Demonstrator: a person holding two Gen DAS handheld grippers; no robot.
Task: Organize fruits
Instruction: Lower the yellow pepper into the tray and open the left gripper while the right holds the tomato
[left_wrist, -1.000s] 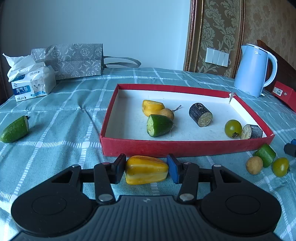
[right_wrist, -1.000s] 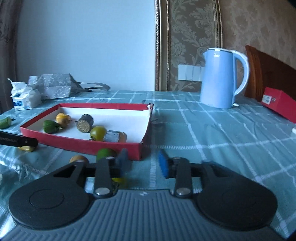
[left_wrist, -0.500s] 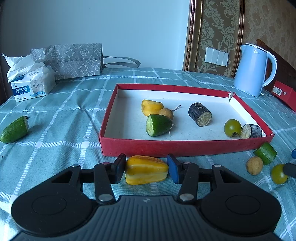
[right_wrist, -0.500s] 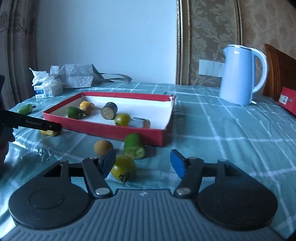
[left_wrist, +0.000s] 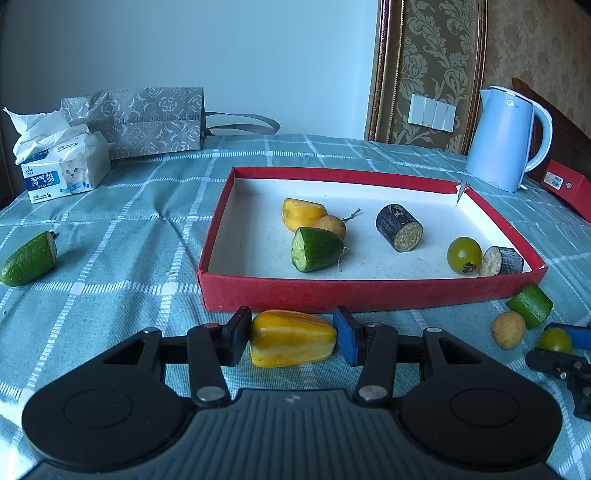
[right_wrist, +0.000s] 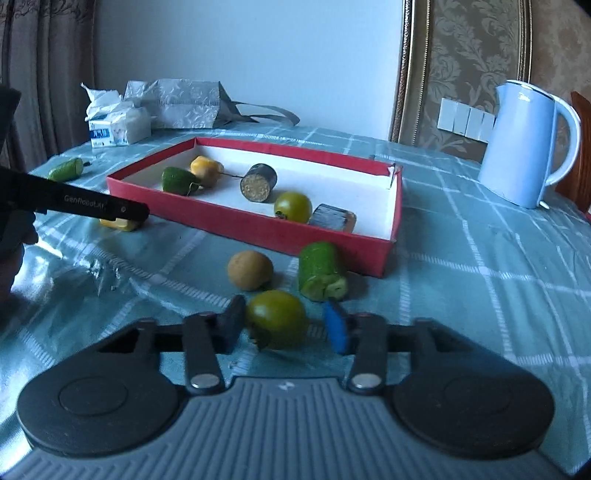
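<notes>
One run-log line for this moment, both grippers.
left gripper: shut on yellow pepper piece, on cloth before red tray | right gripper: open around green tomato, on cloth

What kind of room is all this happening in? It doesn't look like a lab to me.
Most likely a home dining room: a table under a checked tablecloth, an electric kettle, a tissue pack and ornate wallpaper by light switches.

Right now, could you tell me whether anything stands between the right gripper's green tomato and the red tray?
Yes: the cut cucumber piece and brown round fruit lie between the green tomato in the right gripper and the red tray's near wall.
</notes>
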